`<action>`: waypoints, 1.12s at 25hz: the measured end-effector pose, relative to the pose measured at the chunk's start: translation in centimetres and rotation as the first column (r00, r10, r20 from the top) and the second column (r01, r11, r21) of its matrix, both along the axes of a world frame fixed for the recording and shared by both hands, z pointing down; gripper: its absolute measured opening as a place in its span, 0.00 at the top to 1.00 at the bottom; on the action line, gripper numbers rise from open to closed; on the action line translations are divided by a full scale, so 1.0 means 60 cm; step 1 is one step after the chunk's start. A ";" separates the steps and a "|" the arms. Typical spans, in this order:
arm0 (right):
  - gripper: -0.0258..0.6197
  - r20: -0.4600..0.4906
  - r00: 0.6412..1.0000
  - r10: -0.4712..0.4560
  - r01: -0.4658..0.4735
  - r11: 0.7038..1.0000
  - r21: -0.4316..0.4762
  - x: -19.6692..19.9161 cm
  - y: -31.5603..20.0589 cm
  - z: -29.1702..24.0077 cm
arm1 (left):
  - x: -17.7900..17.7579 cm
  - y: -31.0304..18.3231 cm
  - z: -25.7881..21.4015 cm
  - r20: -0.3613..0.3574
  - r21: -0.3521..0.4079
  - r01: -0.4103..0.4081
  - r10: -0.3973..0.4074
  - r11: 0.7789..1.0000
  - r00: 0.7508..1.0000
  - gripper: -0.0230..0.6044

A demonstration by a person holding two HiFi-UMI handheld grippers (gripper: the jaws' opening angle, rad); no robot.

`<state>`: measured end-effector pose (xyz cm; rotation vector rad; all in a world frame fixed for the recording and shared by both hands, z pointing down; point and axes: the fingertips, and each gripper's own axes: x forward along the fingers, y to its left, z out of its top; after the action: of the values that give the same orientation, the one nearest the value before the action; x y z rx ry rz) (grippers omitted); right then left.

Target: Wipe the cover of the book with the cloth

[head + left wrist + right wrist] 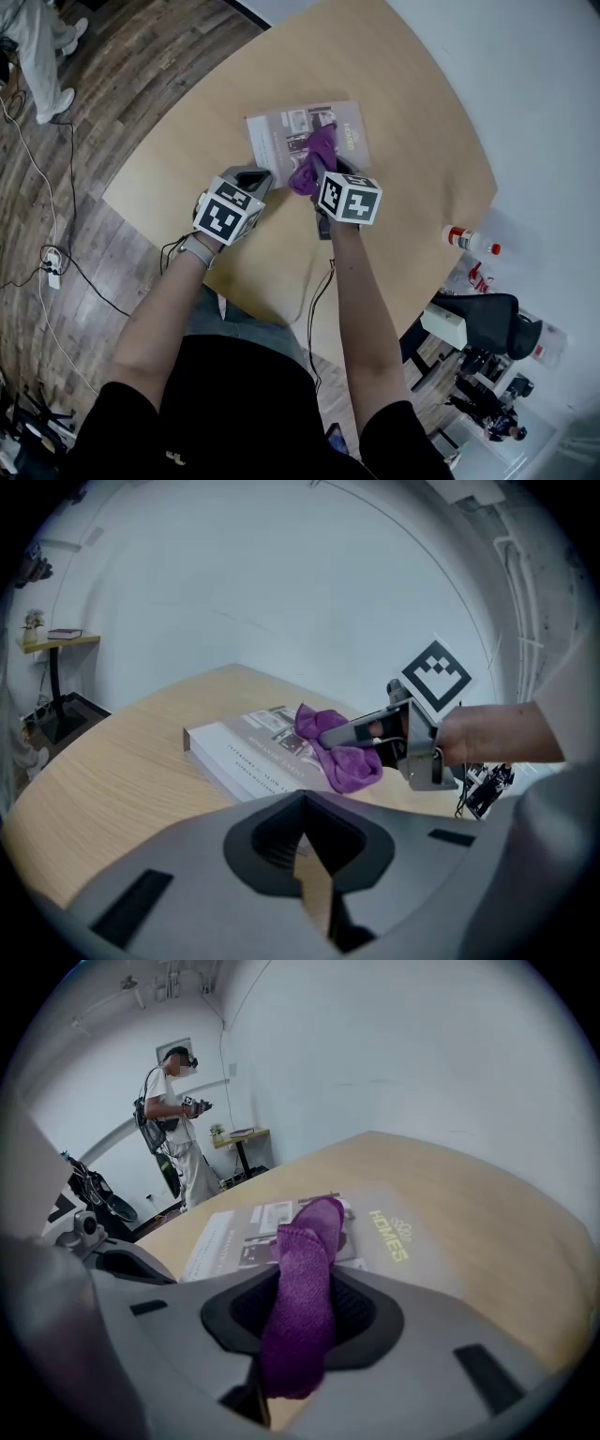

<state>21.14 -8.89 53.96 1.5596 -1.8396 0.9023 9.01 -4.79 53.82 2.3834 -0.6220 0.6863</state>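
My right gripper is clenched on the purple cloth, whose free end drapes onto the cover of the book. The book lies flat about the middle of the table, well in from every edge. My left gripper is closed on nothing, just off the book's near edge and not pinning it, so I judge a firm stroke could slide the book or drag the bunched cloth from the jaws.

One book, one cloth, one bottle, two grippers.
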 end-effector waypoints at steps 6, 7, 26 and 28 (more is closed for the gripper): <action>0.76 0.000 1.000 -0.031 0.031 0.999 -0.028 0.002 -0.031 0.000 | 0.004 0.000 -0.003 0.007 0.009 -0.012 0.012 1.000 1.000 0.93; 0.76 -0.003 0.999 -0.042 0.042 0.999 -0.034 0.000 -0.037 0.001 | 0.004 -0.001 -0.005 0.007 0.014 -0.013 0.013 1.000 1.000 0.93; 0.77 -0.015 0.991 -0.132 0.131 0.990 -0.060 -0.035 -0.078 0.003 | 0.008 0.015 0.001 -0.034 -0.072 -0.025 0.023 0.997 0.999 0.93; 0.77 -0.005 0.990 -0.137 0.137 0.989 -0.061 -0.043 -0.069 0.002 | 0.005 0.015 -0.004 -0.067 -0.100 -0.019 0.012 0.995 0.998 0.93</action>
<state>18.58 -13.01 54.10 1.3805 -1.8703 0.8770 9.29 -3.88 53.59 2.3103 -0.5289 0.6275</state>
